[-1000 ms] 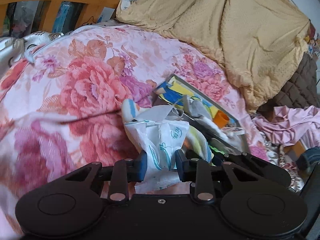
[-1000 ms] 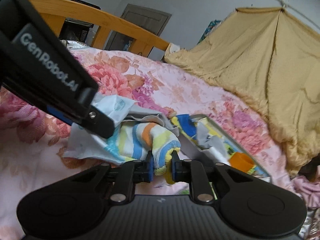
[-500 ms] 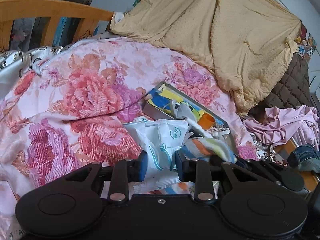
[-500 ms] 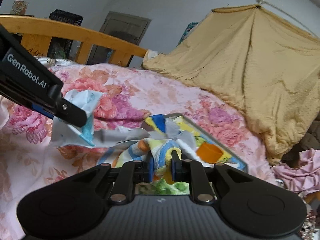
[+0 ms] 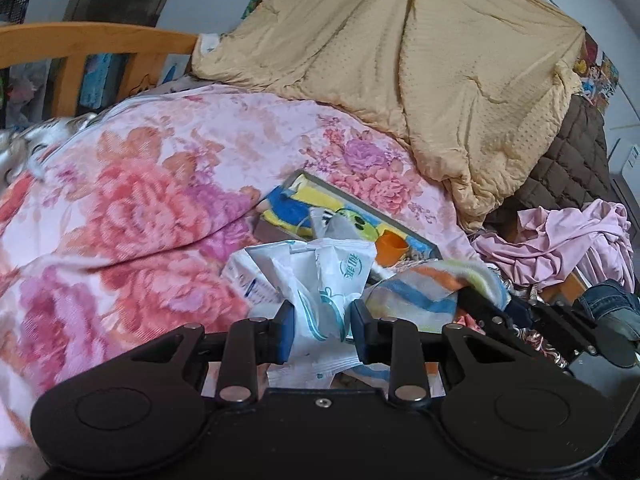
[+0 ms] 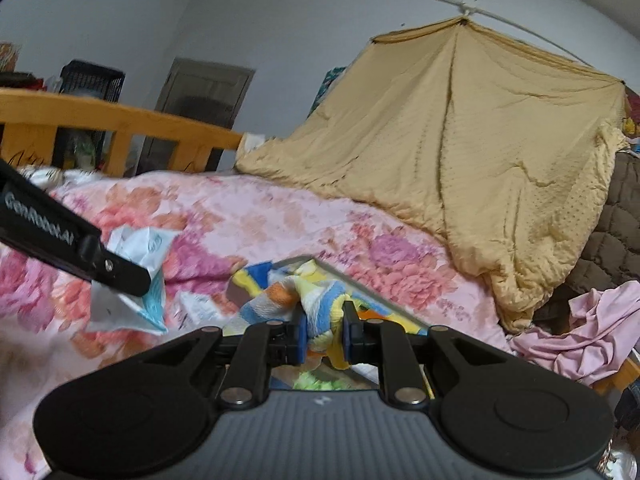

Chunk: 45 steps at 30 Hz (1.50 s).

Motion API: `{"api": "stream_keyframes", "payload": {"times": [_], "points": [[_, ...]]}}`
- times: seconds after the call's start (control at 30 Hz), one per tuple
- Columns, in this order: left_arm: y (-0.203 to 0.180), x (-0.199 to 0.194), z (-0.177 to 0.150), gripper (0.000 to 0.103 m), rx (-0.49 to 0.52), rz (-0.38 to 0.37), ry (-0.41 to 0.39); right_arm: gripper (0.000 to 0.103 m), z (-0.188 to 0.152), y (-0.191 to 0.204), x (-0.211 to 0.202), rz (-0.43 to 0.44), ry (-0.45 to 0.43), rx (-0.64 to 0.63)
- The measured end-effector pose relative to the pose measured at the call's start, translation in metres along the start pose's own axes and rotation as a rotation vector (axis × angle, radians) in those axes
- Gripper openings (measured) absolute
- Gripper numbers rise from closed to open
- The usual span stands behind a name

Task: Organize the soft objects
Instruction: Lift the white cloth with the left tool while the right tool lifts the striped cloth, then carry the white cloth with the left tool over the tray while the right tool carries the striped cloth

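Note:
My left gripper (image 5: 322, 330) is shut on a white soft pack with teal print (image 5: 320, 280), held above the floral quilt (image 5: 152, 208). It also shows in the right wrist view (image 6: 136, 276), gripped by the left fingers (image 6: 120, 272). My right gripper (image 6: 325, 338) is shut on a striped towel with blue, orange and yellow bands (image 6: 316, 304). The towel also shows in the left wrist view (image 5: 428, 292), to the right of the pack.
A flat box with a colourful cartoon print (image 5: 340, 212) lies on the quilt beyond both grippers. A tan blanket (image 5: 440, 80) hangs behind. A pink garment (image 5: 560, 240) and brown quilted cover (image 5: 568, 168) lie right. A wooden bed rail (image 5: 92, 40) runs at left.
Both grippers have lifted and pulled back with their loads. The pack and the towel have come apart and now hang separately above the quilt.

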<state>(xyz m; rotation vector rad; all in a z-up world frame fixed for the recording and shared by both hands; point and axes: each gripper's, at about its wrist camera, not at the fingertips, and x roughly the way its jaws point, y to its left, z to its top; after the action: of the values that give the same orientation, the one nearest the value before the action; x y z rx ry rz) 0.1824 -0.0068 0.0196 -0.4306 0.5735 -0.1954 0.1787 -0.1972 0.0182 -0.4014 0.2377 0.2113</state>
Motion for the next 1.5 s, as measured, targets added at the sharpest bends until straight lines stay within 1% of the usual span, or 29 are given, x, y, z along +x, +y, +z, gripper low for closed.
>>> {"api": "stream_keyframes", "payload": {"times": [0.13, 0.33, 0.47, 0.53, 0.7, 0.83, 0.93, 1.1, 1.17, 1.27, 1.33, 1.4, 1.5], "points": [[-0.013, 0.017, 0.012, 0.031, 0.022, -0.019, -0.022, 0.018, 0.007, -0.023, 0.015, 0.010, -0.040, 0.048], [-0.031, 0.053, 0.031, 0.031, 0.068, -0.015, -0.040, 0.018, 0.013, -0.065, 0.053, 0.037, -0.086, 0.190], [-0.042, 0.080, 0.044, 0.031, 0.099, -0.013, -0.038, 0.018, 0.010, -0.087, 0.075, 0.035, -0.113, 0.204], [-0.048, 0.095, 0.050, 0.031, 0.118, -0.012, -0.041, 0.018, 0.007, -0.099, 0.087, 0.042, -0.113, 0.243], [-0.061, 0.133, 0.066, 0.031, 0.134, -0.007, -0.046, 0.018, -0.003, -0.129, 0.119, 0.020, -0.096, 0.315], [-0.071, 0.165, 0.078, 0.032, 0.125, -0.003, -0.047, 0.019, -0.015, -0.156, 0.137, 0.012, -0.067, 0.410], [-0.080, 0.190, 0.084, 0.032, 0.111, -0.001, -0.025, 0.019, -0.026, -0.171, 0.148, -0.004, -0.036, 0.459], [-0.094, 0.224, 0.087, 0.032, 0.120, 0.001, 0.005, 0.020, -0.040, -0.184, 0.159, -0.018, 0.003, 0.504], [-0.098, 0.234, 0.088, 0.032, 0.132, 0.010, 0.009, 0.020, -0.045, -0.188, 0.163, -0.029, 0.021, 0.524], [-0.100, 0.251, 0.088, 0.032, 0.123, 0.035, 0.032, 0.021, -0.053, -0.193, 0.169, -0.038, 0.057, 0.562], [-0.100, 0.259, 0.088, 0.032, 0.136, 0.057, 0.046, 0.023, -0.058, -0.195, 0.173, -0.041, 0.081, 0.571], [-0.100, 0.265, 0.087, 0.032, 0.151, 0.072, 0.061, 0.026, -0.062, -0.196, 0.177, -0.036, 0.104, 0.586], [-0.100, 0.273, 0.086, 0.032, 0.155, 0.082, 0.085, 0.029, -0.066, -0.197, 0.179, -0.041, 0.116, 0.612]]}}
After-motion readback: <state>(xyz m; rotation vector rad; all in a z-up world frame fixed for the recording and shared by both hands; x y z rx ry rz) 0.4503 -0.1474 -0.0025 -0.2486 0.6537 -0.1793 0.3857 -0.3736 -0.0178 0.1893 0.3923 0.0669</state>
